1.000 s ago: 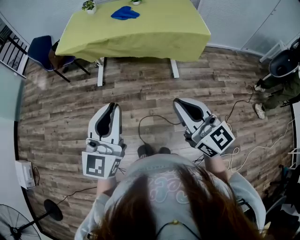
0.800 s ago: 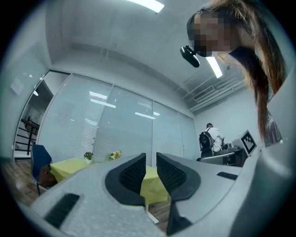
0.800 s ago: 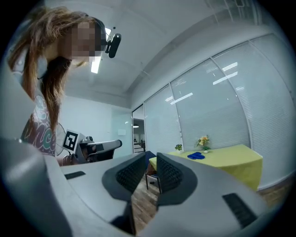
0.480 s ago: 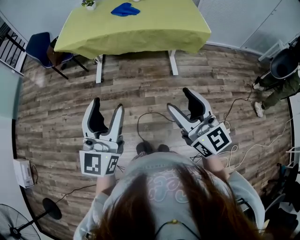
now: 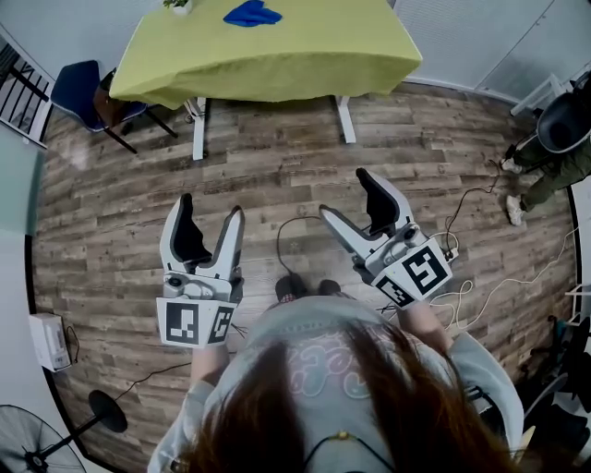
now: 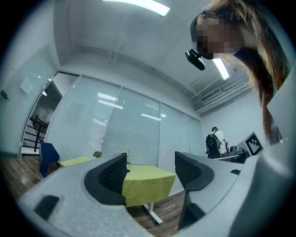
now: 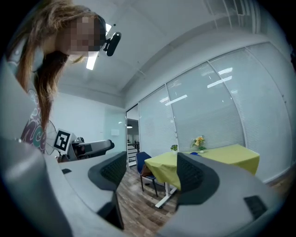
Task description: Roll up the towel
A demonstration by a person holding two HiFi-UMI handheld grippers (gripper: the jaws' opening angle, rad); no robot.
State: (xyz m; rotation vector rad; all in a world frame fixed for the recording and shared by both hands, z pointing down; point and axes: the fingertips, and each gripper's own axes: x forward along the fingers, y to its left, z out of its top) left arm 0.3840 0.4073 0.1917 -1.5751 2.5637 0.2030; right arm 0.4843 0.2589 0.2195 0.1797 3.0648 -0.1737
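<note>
**Materials, placed relative to the table.** We see the table (image 5: 388, 69) covered by a tablecloth (image 5: 277, 55) of matt yellow-green fabric that hangs in soft folds. Its legs (image 5: 343, 120) look like smooth white-painted metal. On the table lies the towel (image 5: 252, 13), a crumpled blue matt cloth. In front of the table, the floor (image 5: 277, 175) shows grey-brown wood-grain planks with a faint sheen. Beside the table's left end, the chair (image 5: 76, 90) has dark blue upholstery. Behind the table, we read the wall panels (image 6: 134, 134) as glossy glass that reflects the ceiling lights. Well in front of the table, the left gripper (image 5: 209, 208) and right gripper (image 5: 346, 194), jaws just opened on nothing, have matt pale plastic shells. Their pads (image 6: 113, 173) are black and finely ribbed.
</note>
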